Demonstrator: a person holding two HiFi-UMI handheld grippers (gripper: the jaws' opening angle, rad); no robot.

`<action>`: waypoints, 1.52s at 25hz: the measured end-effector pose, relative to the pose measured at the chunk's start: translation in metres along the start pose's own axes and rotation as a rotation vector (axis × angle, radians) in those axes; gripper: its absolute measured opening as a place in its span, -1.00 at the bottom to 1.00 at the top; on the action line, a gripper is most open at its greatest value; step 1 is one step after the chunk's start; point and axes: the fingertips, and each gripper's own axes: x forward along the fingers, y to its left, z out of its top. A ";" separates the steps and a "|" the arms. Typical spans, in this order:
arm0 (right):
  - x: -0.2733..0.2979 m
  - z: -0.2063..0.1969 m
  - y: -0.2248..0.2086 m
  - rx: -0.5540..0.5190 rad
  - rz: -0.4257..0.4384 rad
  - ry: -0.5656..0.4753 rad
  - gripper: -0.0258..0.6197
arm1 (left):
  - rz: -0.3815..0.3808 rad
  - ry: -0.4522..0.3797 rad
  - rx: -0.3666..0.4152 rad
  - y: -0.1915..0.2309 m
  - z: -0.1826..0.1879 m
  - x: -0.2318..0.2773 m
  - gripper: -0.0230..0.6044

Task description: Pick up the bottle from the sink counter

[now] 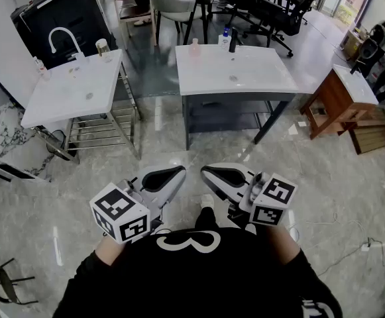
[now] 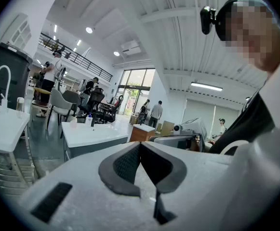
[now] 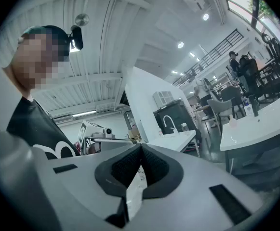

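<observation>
Shiny grey floor (image 1: pixel 172 128) fills this big room. The left gripper (image 1: pixel 174 173) and the right gripper (image 1: pixel 210 173) both have their jaws pressed together, with nothing between them. Far ahead of them, the bottle (image 1: pixel 224 38) stands on the white sink counter (image 1: pixel 258 78), beside a black tap (image 1: pixel 232 40). Its label is too small to read. The white mark on the black shirt (image 1: pixel 199 277) is partly cut off.

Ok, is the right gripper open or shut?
Shut. In the right gripper view, the right gripper has its jaws meeting at the tips, with nothing between them.
</observation>
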 end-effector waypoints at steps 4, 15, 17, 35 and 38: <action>0.000 -0.001 0.005 -0.052 -0.005 0.018 -0.88 | -0.001 -0.001 0.003 -0.002 0.000 0.000 -0.88; 0.003 -0.007 0.015 -0.052 -0.033 0.023 -0.88 | -0.009 0.004 -0.007 -0.005 -0.007 -0.011 -0.88; 0.003 -0.007 0.016 -0.051 -0.038 0.023 -0.88 | -0.012 0.004 -0.008 -0.005 -0.007 -0.012 -0.88; -0.005 -0.002 -0.031 -0.013 -0.051 0.012 -0.88 | -0.035 0.038 -0.025 0.015 -0.009 0.034 -0.88; -0.004 0.002 -0.049 -0.001 -0.051 0.017 -0.88 | -0.033 0.049 -0.039 0.026 -0.007 0.049 -0.88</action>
